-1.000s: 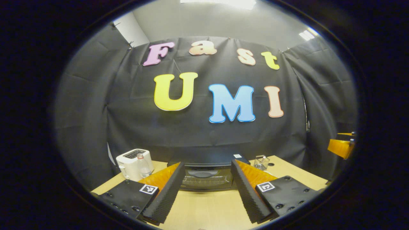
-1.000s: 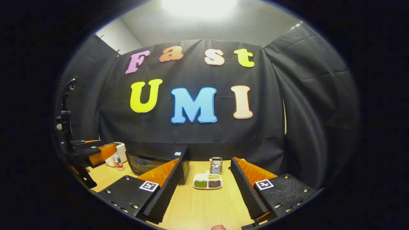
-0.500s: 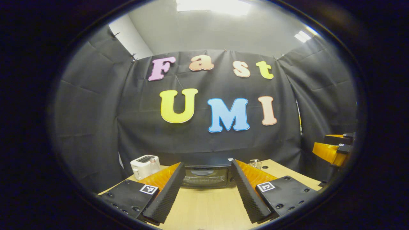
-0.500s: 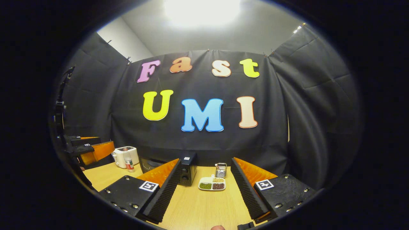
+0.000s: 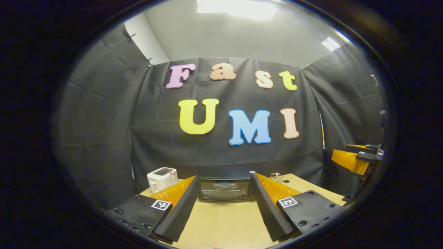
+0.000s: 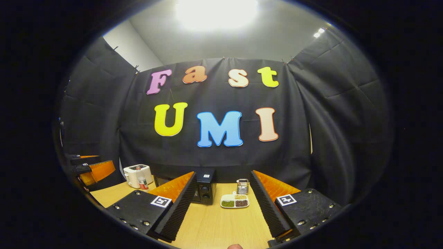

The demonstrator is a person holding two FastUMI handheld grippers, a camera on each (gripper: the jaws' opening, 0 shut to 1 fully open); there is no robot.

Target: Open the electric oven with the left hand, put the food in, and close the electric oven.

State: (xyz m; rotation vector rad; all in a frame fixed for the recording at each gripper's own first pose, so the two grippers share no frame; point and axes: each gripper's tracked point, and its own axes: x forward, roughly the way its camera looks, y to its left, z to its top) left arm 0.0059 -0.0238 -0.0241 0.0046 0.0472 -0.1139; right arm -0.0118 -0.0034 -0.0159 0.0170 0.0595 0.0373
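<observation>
Left gripper view: left gripper [image 5: 224,204] jaws wide, empty, framing the closed oven [image 5: 224,189]; right gripper [image 6: 221,207] likewise wide.

The electric oven [image 6: 204,188] stood on the tabletop [image 6: 221,224] against the back wall. Left of the oven stood a toaster [image 6: 133,174] with a bottle [image 6: 141,180] before it; right of the oven lay a food tray [image 6: 234,201], a small rack [image 6: 243,186] behind it.
</observation>
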